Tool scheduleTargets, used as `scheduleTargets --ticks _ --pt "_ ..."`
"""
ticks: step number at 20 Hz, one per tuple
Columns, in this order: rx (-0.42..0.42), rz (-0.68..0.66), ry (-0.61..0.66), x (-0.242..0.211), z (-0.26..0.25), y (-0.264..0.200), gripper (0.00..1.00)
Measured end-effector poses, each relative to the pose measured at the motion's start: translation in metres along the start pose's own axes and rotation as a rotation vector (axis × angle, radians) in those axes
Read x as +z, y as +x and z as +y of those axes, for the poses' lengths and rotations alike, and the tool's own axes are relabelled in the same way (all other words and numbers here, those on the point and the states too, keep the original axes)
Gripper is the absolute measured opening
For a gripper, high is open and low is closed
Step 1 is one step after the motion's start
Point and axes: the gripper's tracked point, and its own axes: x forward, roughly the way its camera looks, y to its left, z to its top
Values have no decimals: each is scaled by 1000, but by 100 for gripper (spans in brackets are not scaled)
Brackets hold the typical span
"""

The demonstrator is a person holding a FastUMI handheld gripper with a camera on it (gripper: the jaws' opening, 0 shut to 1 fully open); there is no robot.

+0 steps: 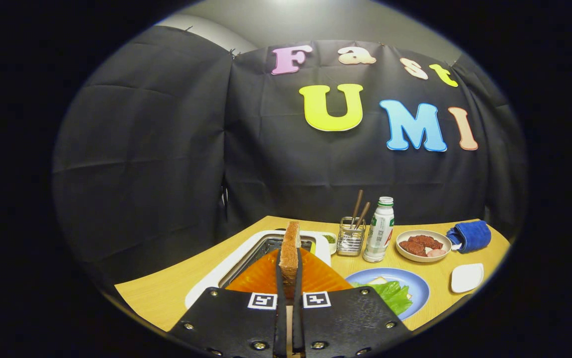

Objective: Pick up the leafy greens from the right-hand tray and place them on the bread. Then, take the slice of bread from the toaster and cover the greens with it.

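Observation:
My gripper (289, 281) is shut on a slice of brown bread (290, 251), which stands upright on its edge between the two fingers. The slice is held above the white toaster (246, 256), whose slot lies just beyond and below it. To the right of the fingers sits a blue plate (418, 283) with a green leaf (393, 293) lying on a pale slice of bread (377, 281), of which only a corner shows.
Behind the plate stand a wire holder with chopsticks (351, 234) and a white bottle with a green cap (379, 229). A bowl of red meat (423, 244), a rolled blue cloth (471, 235) and a small white dish (466, 277) lie further right on the wooden table (166, 293).

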Motion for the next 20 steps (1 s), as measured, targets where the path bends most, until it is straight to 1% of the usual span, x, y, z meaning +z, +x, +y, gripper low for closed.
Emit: scheduleTargets --ticks 6,9,12,14,16,20 --pt "16 -63 7 45 -9 -7 5" --pt "40 -46 -4 52 -11 -11 5" --pt "55 -61 -2 61 -15 -20 5" --pt "44 -71 -15 70 -22 -27 5" --pt "44 -74 -16 69 -30 -31 5" --pt "-20 -88 -23 66 -60 -39 5"
